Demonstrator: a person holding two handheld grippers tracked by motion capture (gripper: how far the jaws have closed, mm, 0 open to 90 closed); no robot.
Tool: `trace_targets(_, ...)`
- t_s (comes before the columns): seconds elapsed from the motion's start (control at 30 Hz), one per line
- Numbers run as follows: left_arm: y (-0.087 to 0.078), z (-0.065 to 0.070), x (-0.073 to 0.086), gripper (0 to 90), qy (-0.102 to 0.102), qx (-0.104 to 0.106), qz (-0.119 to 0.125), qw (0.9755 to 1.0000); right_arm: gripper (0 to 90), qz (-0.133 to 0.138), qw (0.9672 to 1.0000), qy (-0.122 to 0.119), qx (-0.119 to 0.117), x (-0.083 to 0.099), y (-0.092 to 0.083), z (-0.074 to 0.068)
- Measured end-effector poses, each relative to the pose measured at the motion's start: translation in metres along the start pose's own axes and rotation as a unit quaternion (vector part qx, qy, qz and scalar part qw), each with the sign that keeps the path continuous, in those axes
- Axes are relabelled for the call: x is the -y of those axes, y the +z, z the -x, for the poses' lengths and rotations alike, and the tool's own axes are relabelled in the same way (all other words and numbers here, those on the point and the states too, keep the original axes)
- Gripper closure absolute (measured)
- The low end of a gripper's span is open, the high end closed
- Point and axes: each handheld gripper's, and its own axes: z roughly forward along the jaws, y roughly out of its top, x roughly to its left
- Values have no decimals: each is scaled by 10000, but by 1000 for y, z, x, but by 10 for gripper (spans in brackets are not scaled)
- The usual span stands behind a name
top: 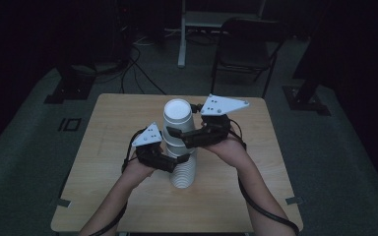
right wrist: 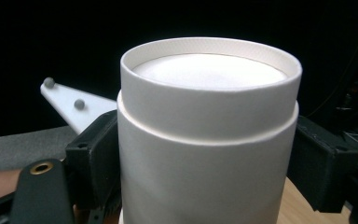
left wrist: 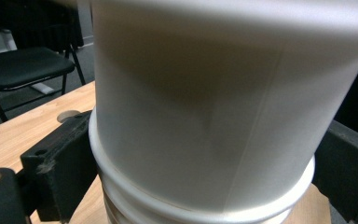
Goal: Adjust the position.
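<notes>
The right gripper (top: pixel 183 133) pinched the top cup (top: pixel 178 118) between its jaws; the left gripper (top: pixel 177 162) clamped the cup stack (top: pixel 183 172) below. Squeezing hard risked crushing cups; tight nesting might lift several.

One cup stack (top: pixel 179 147), two tongs, one chair (top: pixel 246 44).

In the left gripper view the stack of white cups (left wrist: pixel 214 116) runs past the top and bottom edges, so its height and where it meets the worktop (left wrist: pixel 23 126) cannot be told, and it hides most of the inner faces of the tongs. In the right gripper view the top cup (right wrist: pixel 205 135) is cut off below. In the high view the far room is probably too dark to make out beyond a chair (top: pixel 246 44).
</notes>
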Motion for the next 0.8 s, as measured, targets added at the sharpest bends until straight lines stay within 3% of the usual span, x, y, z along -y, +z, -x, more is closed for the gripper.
trace_targets(0.4,0,0,1,51,6,-4,27,10000,193,220,9998,15,37,-20,-8,0)
trace_targets(0.8,0,0,0,51,-5,11,8,10000,193,464,9986,61,258,-35,-30,5)
